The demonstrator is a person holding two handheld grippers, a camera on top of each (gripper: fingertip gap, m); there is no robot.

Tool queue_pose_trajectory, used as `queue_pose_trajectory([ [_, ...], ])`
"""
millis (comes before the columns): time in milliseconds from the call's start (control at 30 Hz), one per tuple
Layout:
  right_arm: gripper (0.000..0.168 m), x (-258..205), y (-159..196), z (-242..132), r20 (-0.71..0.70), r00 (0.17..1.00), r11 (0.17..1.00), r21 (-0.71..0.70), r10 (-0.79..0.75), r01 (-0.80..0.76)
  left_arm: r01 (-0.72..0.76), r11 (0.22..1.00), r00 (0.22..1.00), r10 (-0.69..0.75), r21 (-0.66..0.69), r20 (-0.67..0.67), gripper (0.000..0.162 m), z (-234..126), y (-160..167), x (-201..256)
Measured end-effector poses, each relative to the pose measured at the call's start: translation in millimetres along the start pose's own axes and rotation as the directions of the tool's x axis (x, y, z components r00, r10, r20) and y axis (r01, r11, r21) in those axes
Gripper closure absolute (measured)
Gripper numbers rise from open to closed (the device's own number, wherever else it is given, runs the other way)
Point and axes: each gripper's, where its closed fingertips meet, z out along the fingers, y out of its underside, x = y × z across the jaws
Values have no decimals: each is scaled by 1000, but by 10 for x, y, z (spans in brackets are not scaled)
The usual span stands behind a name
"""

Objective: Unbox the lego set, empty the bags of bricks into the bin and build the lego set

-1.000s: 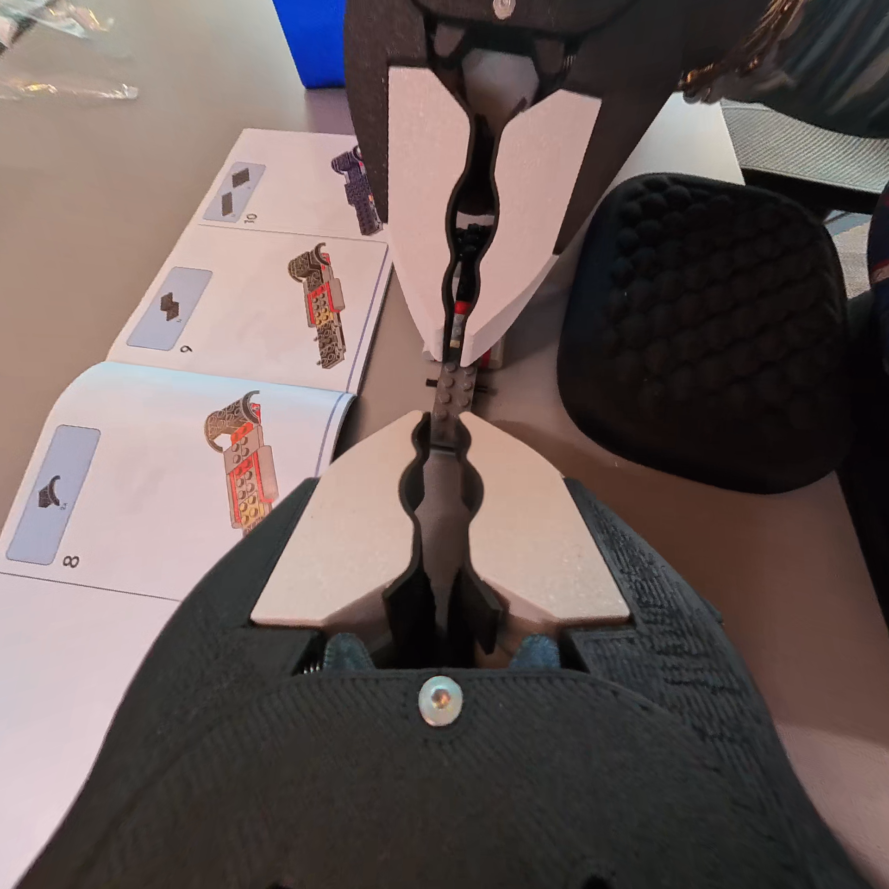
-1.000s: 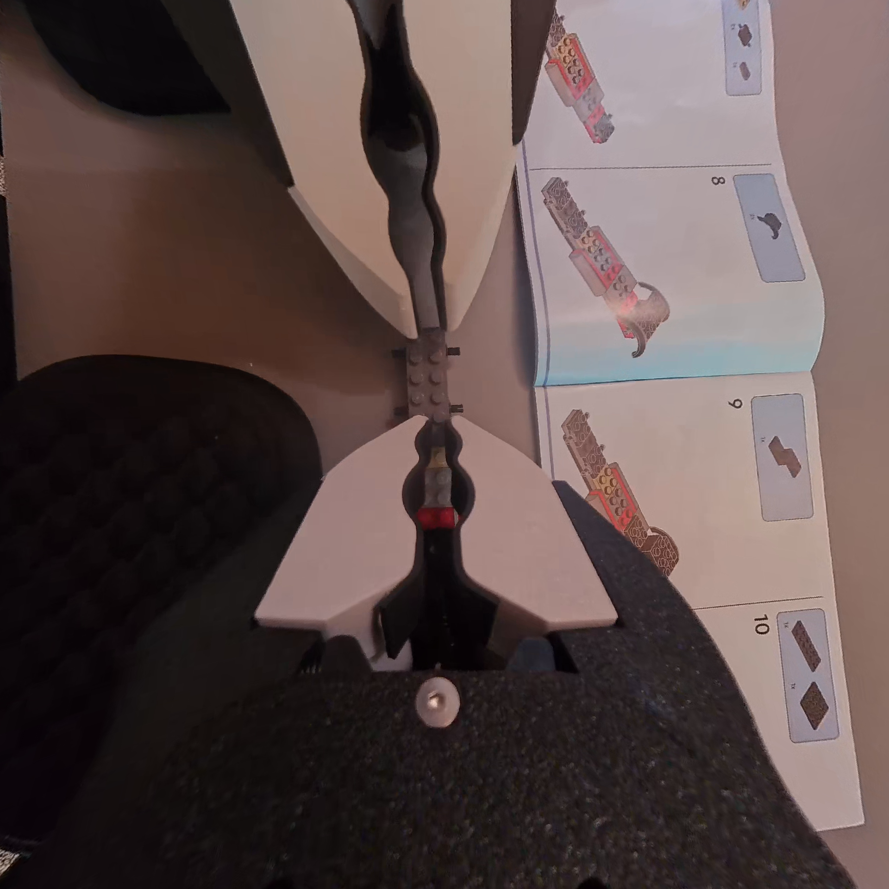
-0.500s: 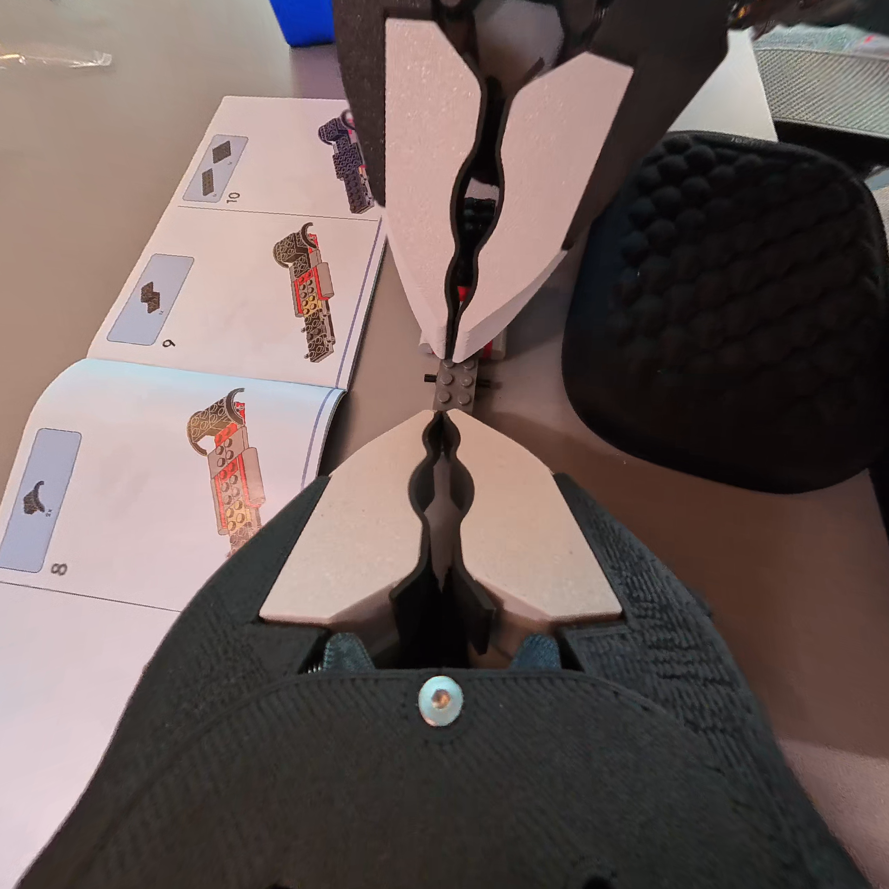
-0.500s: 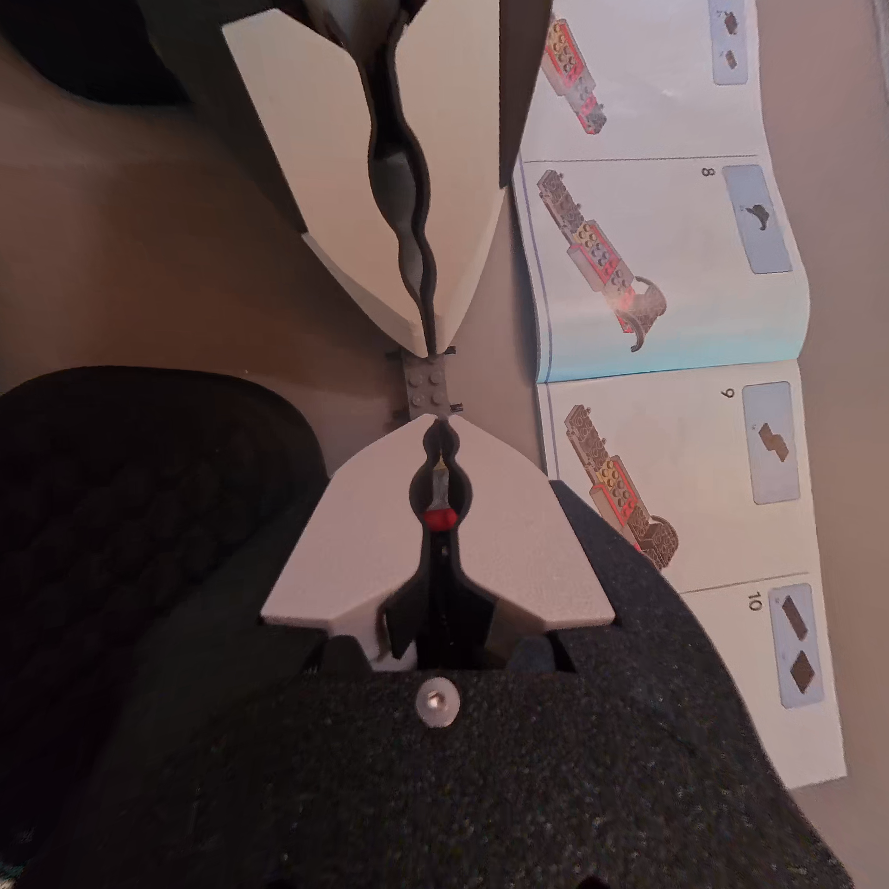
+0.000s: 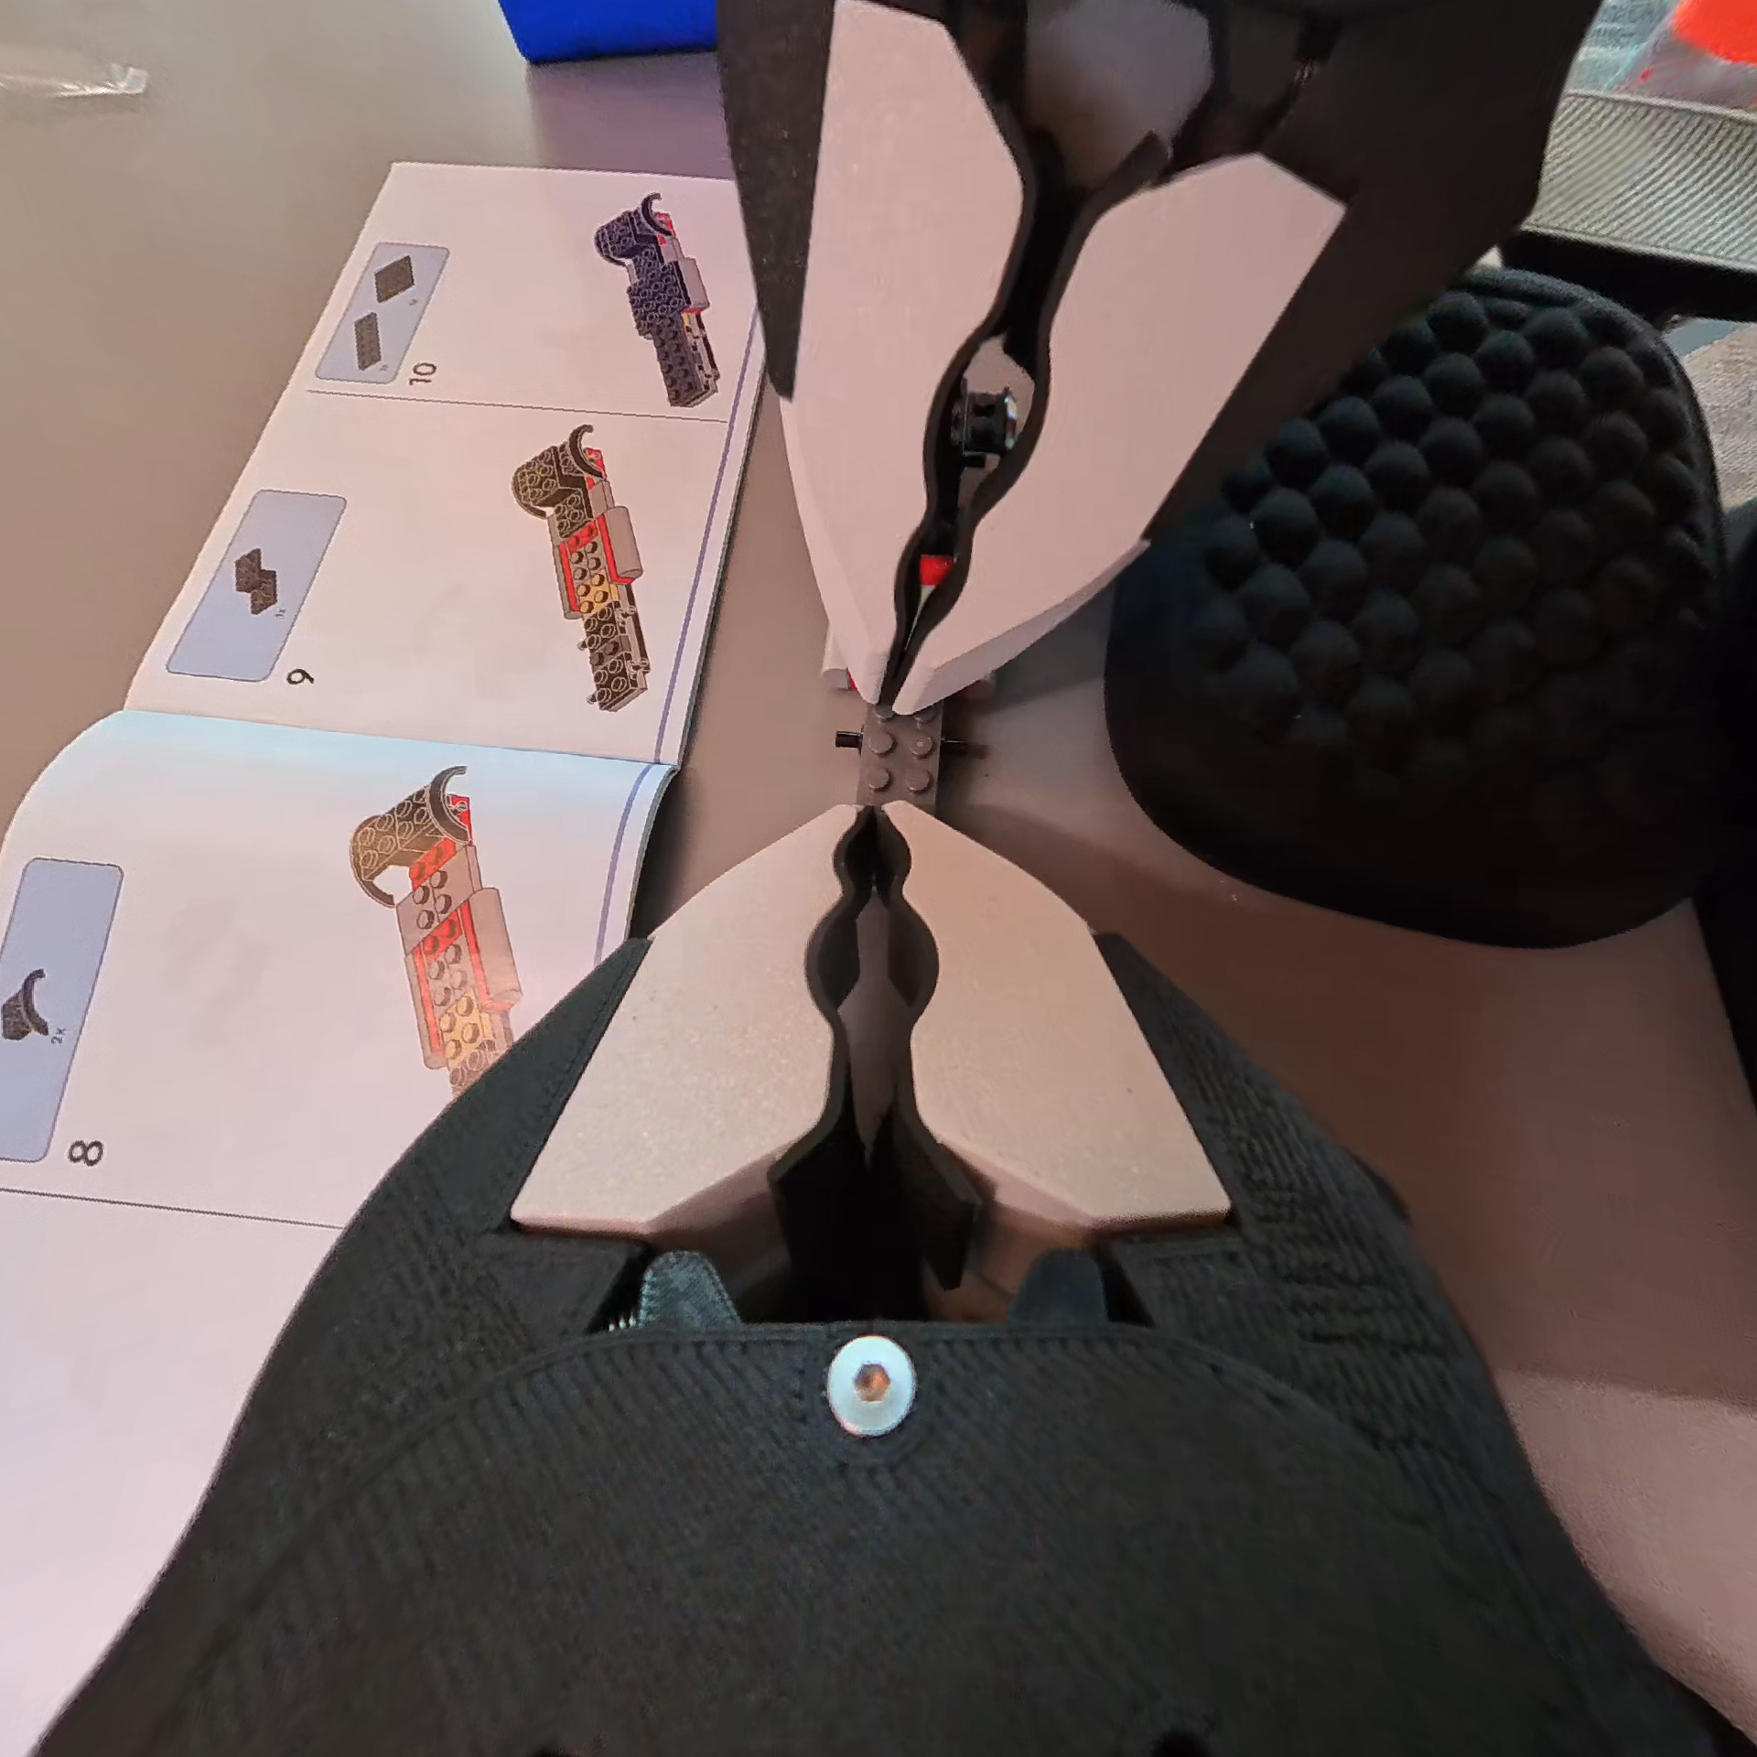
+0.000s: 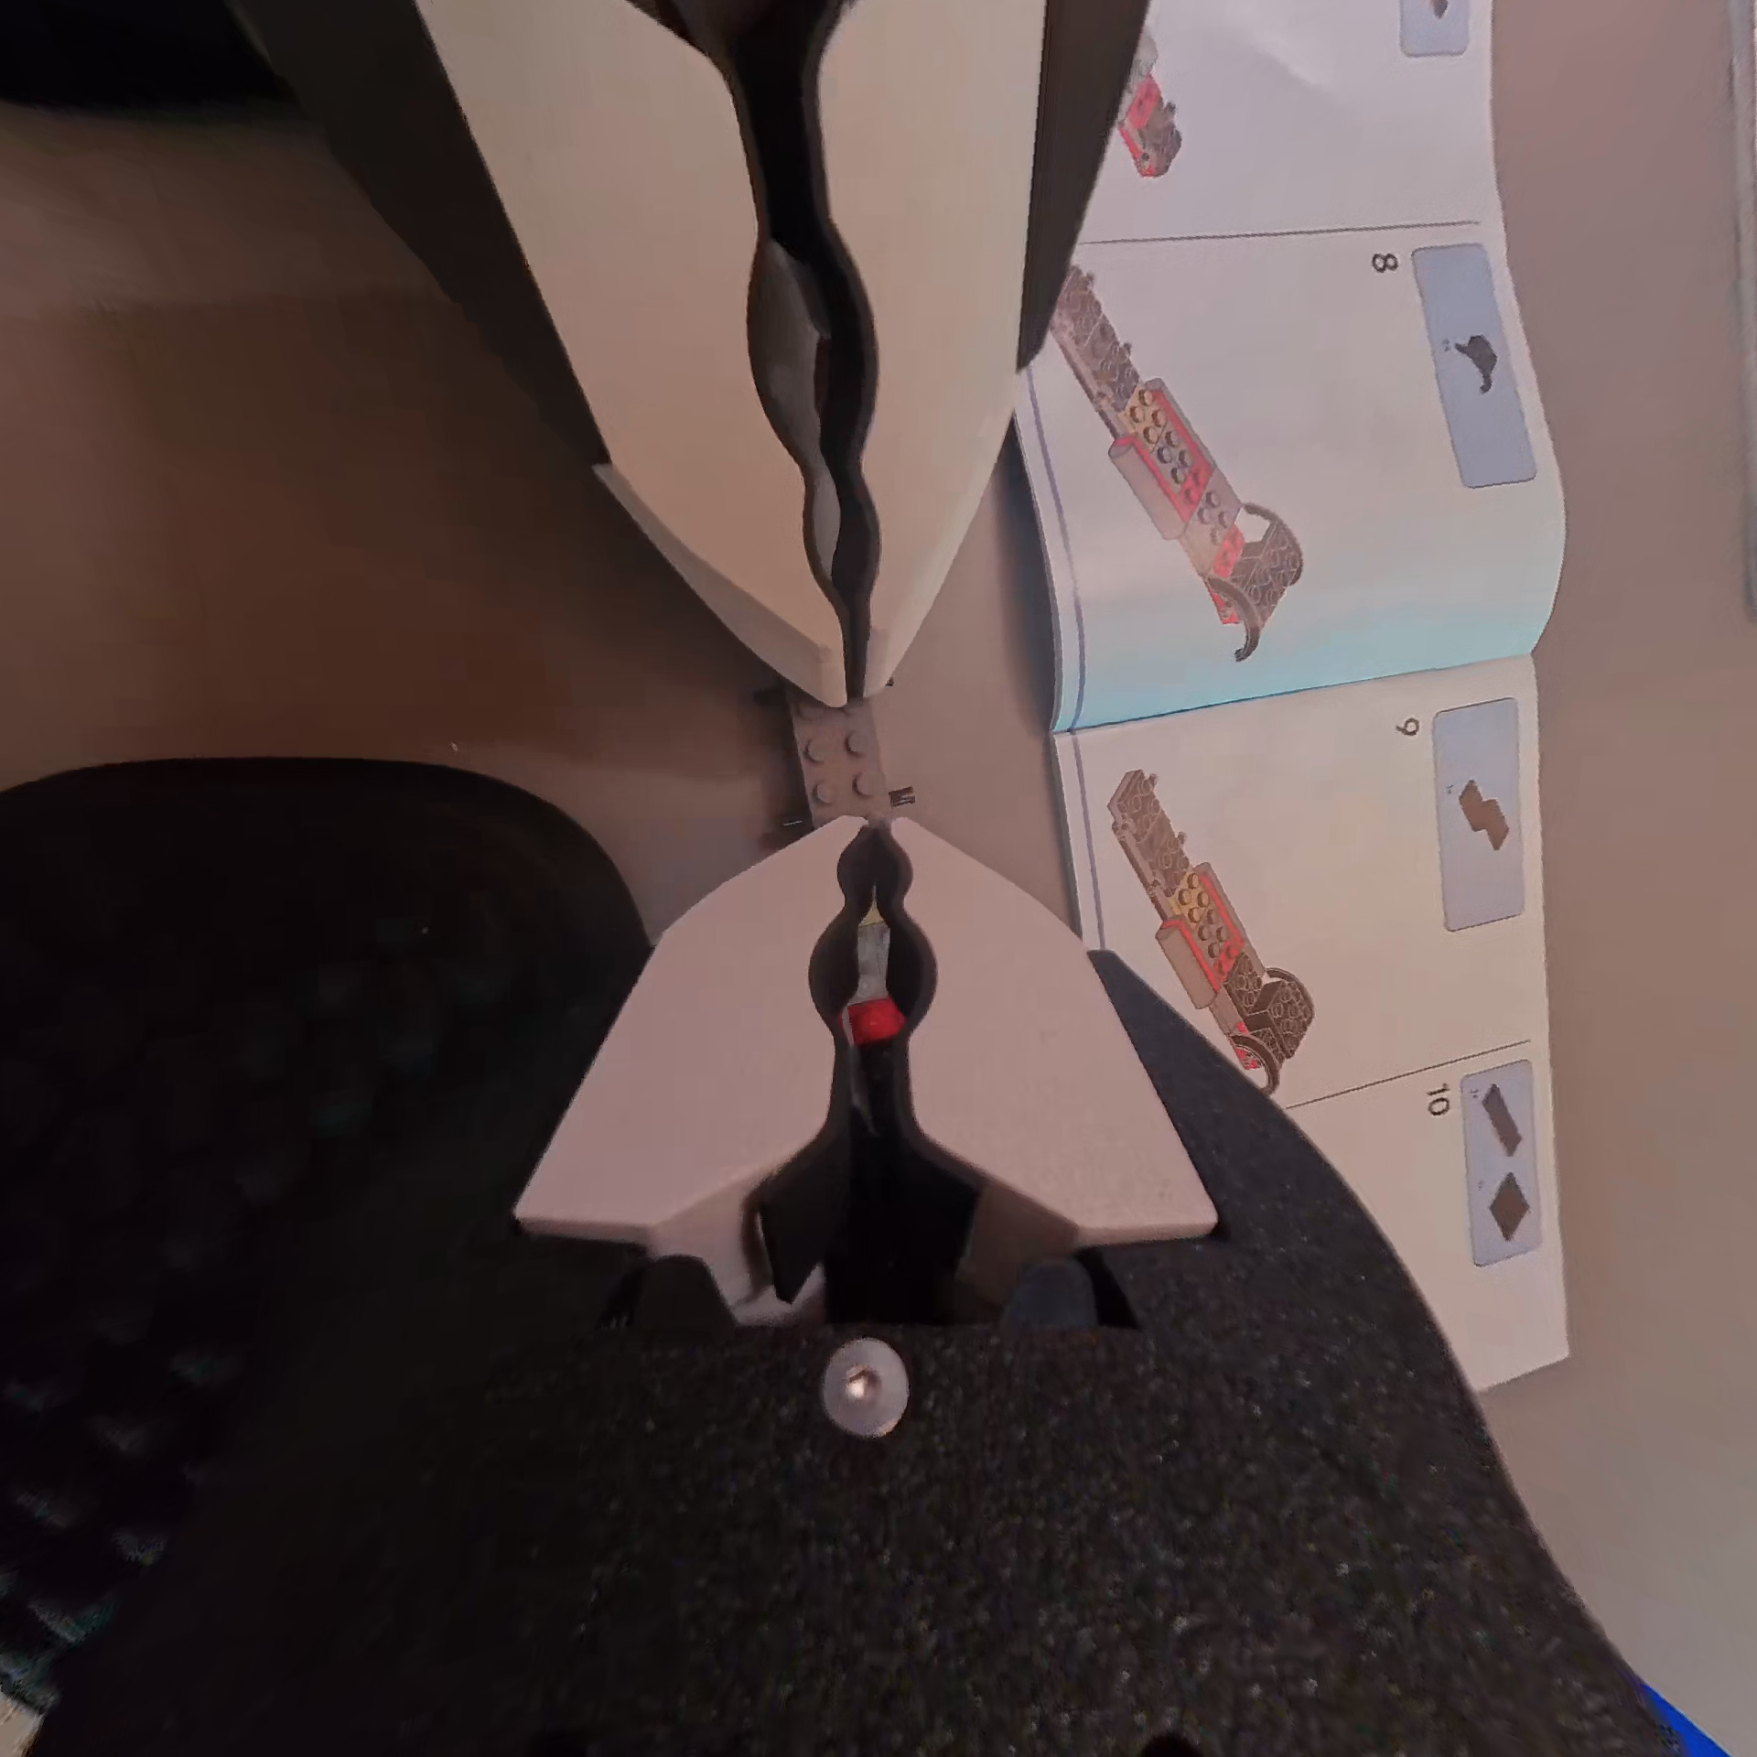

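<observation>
A small lego build with a grey studded plate (image 5: pixel 898 756) hangs between my two grippers, just above the brown table. My left gripper (image 5: pixel 870 820) is shut on the near end of the plate. My right gripper (image 5: pixel 894 702) faces it from the far side, shut on the other end, with a red piece (image 5: pixel 934 570) showing between its fingers. In the right wrist view the plate (image 6: pixel 841 761) spans the short gap between my right gripper (image 6: pixel 870 832) and my left gripper (image 6: pixel 856 686). The red piece (image 6: pixel 873 1022) sits inside the right jaws. The rest of the build is hidden.
The open instruction booklet (image 5: pixel 428 570) lies flat left of the grippers; it also shows in the right wrist view (image 6: pixel 1283 856). A black bumpy cushion (image 5: pixel 1426 589) sits on the other side. A blue bin (image 5: pixel 608 28) and a clear plastic bag (image 5: pixel 67 76) lie farther back. Both grippers' tips are close together, under 4 cm apart.
The two grippers have drawn closer together, so less of the grey plate shows between their tips. The right gripper has tilted and risen slightly in the left wrist view.
</observation>
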Motion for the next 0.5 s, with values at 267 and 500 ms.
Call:
queue_pose_trajectory([
  [267,136,61,-58,-105,138,987,979,175,82,-105,-33,999,998,34,-10,51,160,-26,-37,0],
  [500,128,-40,20,-82,149,989,990,142,0,-21,41,984,989,-65,174,133,145,-367,-191,-112],
])
